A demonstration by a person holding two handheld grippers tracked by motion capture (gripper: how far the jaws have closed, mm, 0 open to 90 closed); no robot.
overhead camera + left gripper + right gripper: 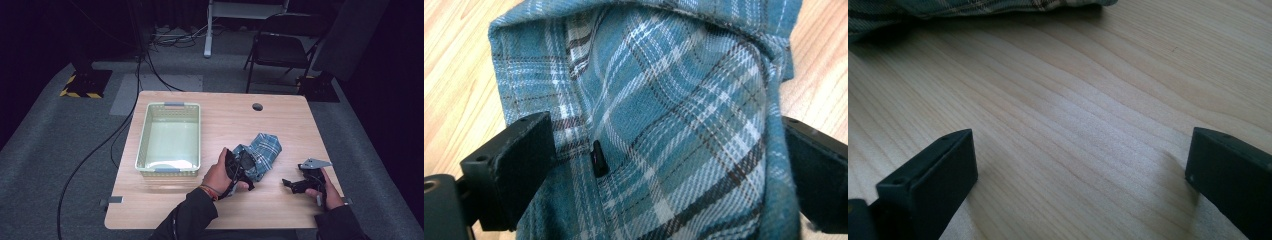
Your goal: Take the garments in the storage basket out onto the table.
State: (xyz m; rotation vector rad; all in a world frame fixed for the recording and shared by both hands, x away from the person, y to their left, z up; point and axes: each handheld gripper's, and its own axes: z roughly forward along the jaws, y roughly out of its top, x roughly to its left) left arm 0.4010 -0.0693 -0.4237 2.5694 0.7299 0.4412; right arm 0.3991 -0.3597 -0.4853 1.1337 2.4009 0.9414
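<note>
One blue plaid shirt (261, 154) is lying bunched on the wooden table (220, 120), and the left gripper (239, 170) is sitting right against its near end. In the left gripper view the plaid cloth (674, 115) is filling the gap between the two black jaws, which are standing wide apart; whether the pads are pressing on the cloth I cannot tell, though it looks loose between them. One small dark button (599, 158) is showing on the shirt just beside the left-hand jaw. The right gripper (295, 184) is resting to the right of the shirt, clear of it, with its two jaws spread wide over bare wood and holding nothing; the shirt's edge (973, 7) is lying ahead of them. One pale plastic basket (170, 140) is standing to the left of the left gripper, well apart from the shirt.
</note>
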